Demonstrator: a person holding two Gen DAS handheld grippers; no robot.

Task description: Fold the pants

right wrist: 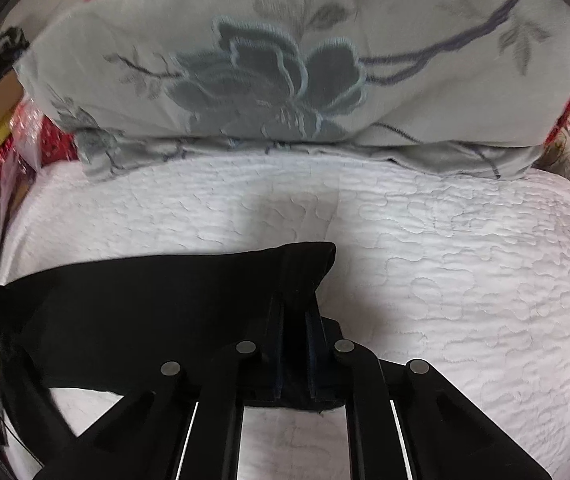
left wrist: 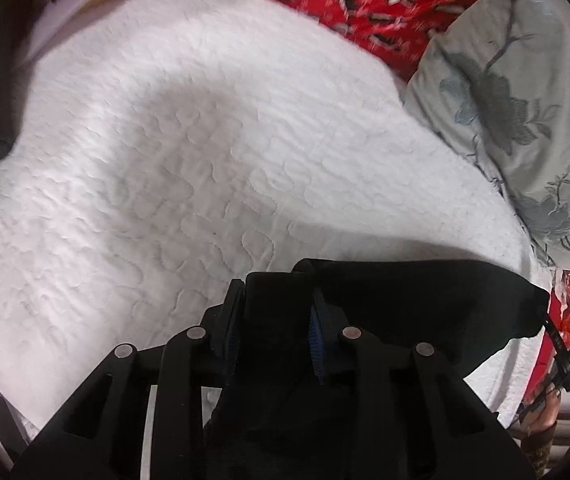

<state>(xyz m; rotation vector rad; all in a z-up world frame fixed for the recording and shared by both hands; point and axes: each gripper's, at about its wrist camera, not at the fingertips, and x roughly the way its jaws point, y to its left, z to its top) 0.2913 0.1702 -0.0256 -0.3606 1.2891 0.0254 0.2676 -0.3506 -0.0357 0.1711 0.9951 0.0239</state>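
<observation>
Left wrist: left claw (left wrist: pixel 275 316) clamps pants (left wrist: pixel 425 304) | right claw (right wrist: pixel 295 312) clamps pants

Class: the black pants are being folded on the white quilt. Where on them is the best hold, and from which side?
Grip the black pants at the two end corners of the straight edge, from above. It stretches taut between left gripper and right gripper, both clamped on.

Ahead of both grippers the white quilt (left wrist: pixel 213 152) lies open; the grey floral pillow (right wrist: pixel 277 72) blocks beyond.

Soft even light, slight motion blur, strong fisheye bending at edges.
</observation>
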